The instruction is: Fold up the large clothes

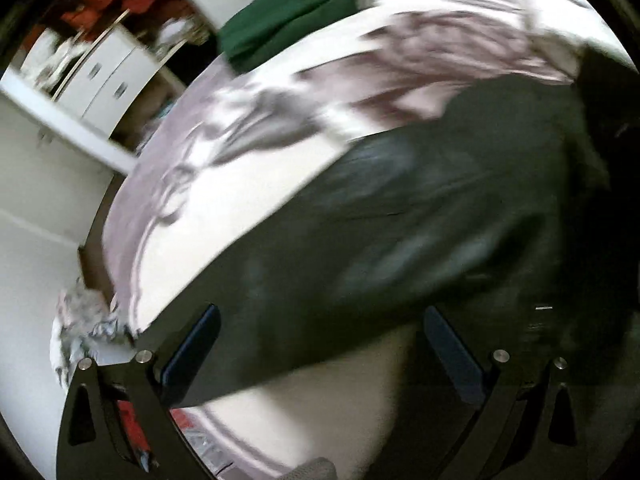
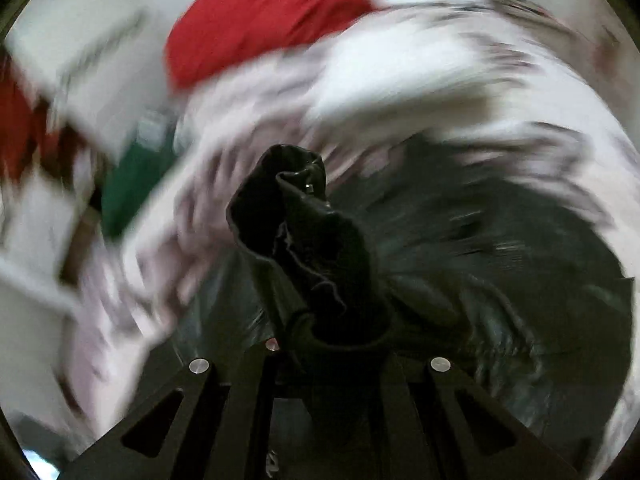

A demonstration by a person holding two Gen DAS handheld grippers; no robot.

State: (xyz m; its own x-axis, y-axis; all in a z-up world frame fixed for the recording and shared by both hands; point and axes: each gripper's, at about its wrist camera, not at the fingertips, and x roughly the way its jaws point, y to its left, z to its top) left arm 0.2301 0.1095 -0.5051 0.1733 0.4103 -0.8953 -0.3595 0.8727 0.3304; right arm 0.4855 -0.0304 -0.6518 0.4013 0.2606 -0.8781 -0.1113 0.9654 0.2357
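A large black fabric garment (image 1: 400, 216) is spread over the patterned white bed (image 1: 240, 168). A bunched fold is clamped by the right claw (image 2: 320, 320); the left claw (image 1: 320, 344) is held wide apart, empty, above it.

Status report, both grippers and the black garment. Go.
Left gripper open, nothing held, above the black garment. Right gripper shut on a bunched fold of it. Green and red clothes lie beyond on the bed.
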